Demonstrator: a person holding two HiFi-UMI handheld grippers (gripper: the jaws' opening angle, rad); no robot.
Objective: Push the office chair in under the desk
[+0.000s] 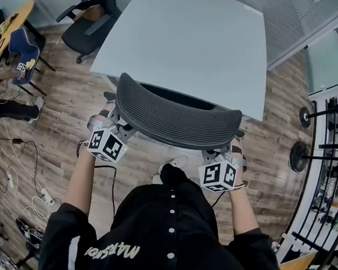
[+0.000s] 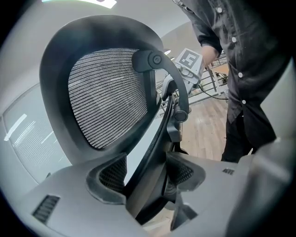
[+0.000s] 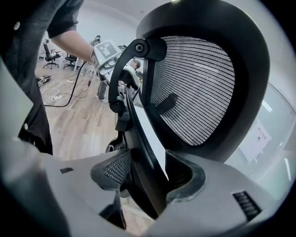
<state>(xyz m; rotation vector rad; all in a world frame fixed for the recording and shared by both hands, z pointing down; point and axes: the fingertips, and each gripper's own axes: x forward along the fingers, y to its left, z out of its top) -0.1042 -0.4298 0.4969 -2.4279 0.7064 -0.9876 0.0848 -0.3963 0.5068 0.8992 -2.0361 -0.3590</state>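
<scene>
The black mesh office chair back (image 1: 176, 120) stands at the near edge of the pale grey desk (image 1: 182, 39), with its seat hidden beneath the desktop. My left gripper (image 1: 114, 123) holds the back's left edge and my right gripper (image 1: 229, 152) holds its right edge. In the left gripper view the dark frame bar (image 2: 155, 139) fills the gap between the pads of the left gripper (image 2: 145, 173), below the mesh (image 2: 106, 97). In the right gripper view the same kind of bar (image 3: 138, 139) sits tight between the pads of the right gripper (image 3: 148, 173).
A second black office chair (image 1: 90, 20) stands at the desk's far left corner, and a blue chair (image 1: 21, 47) stands further left. Cables and a power strip (image 1: 33, 193) lie on the wood floor at my left. Black stands (image 1: 307, 154) and a railing line the right side.
</scene>
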